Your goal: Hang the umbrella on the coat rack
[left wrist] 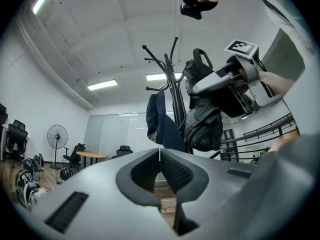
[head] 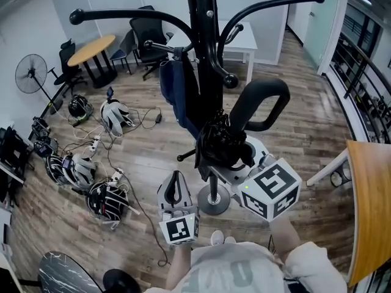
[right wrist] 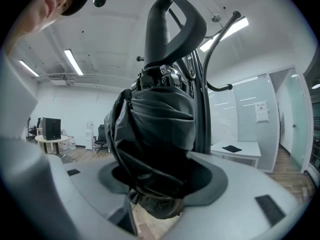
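Note:
The black coat rack (head: 204,47) stands in the middle of the head view, with curved hooks (head: 131,16) spreading out at its top. A navy garment (head: 177,93) hangs from one hook. My right gripper (head: 231,159) is shut on the folded black umbrella (head: 221,140), gripping its bundled canopy (right wrist: 152,134). The umbrella is upright, its looped handle (head: 264,102) on top, close beside the rack's pole. In the right gripper view the handle (right wrist: 172,26) rises in front of the pole. My left gripper (head: 175,180) sits lower and to the left, its jaws (left wrist: 160,166) shut on nothing.
Helmets (head: 107,200) and cables lie on the wooden floor at the left, near a standing fan (head: 30,73). A round table (head: 91,49), office chairs (head: 146,35) and a white table (head: 244,38) stand behind. A railing (head: 366,84) and a wooden tabletop (head: 369,200) are at the right.

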The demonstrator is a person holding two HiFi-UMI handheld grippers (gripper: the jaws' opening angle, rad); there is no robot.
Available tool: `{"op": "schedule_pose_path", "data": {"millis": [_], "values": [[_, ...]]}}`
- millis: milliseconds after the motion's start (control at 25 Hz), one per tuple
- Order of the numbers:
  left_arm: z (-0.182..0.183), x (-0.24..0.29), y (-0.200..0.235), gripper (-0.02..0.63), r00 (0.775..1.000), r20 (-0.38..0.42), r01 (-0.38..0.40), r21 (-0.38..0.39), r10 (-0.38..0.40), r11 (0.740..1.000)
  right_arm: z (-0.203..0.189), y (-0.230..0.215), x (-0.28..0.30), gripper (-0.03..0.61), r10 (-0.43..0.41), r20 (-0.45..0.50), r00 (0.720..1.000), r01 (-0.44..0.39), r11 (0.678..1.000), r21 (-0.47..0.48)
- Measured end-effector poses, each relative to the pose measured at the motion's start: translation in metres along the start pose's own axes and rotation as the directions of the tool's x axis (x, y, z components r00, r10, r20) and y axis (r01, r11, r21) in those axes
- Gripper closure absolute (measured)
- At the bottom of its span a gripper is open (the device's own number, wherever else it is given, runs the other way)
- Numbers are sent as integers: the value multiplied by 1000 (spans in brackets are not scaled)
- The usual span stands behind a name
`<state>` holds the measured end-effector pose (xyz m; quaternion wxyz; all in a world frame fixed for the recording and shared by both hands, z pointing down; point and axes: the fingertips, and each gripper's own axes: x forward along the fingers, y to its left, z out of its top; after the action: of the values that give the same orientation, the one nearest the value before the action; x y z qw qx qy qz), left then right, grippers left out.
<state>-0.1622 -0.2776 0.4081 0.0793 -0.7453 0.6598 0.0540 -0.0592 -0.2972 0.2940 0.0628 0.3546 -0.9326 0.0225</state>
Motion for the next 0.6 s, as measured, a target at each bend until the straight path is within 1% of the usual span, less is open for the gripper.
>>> {"op": "schedule_pose_path", "data": {"millis": [240, 440, 600], "values": [[-6, -1, 9, 586, 999, -18, -27, -6, 26, 1000, 3, 6, 20, 304, 74, -36, 997, -74, 997, -19], [-11, -2, 16, 584, 999, -30, -44, -9, 44, 999, 3, 11, 34, 302, 128, -52, 990, -129, 992, -9], [-15, -1, 19, 586, 998, -37, -54, -15, 53, 998, 1, 13, 43, 302, 173, -65, 983, -172, 985, 16]]}}
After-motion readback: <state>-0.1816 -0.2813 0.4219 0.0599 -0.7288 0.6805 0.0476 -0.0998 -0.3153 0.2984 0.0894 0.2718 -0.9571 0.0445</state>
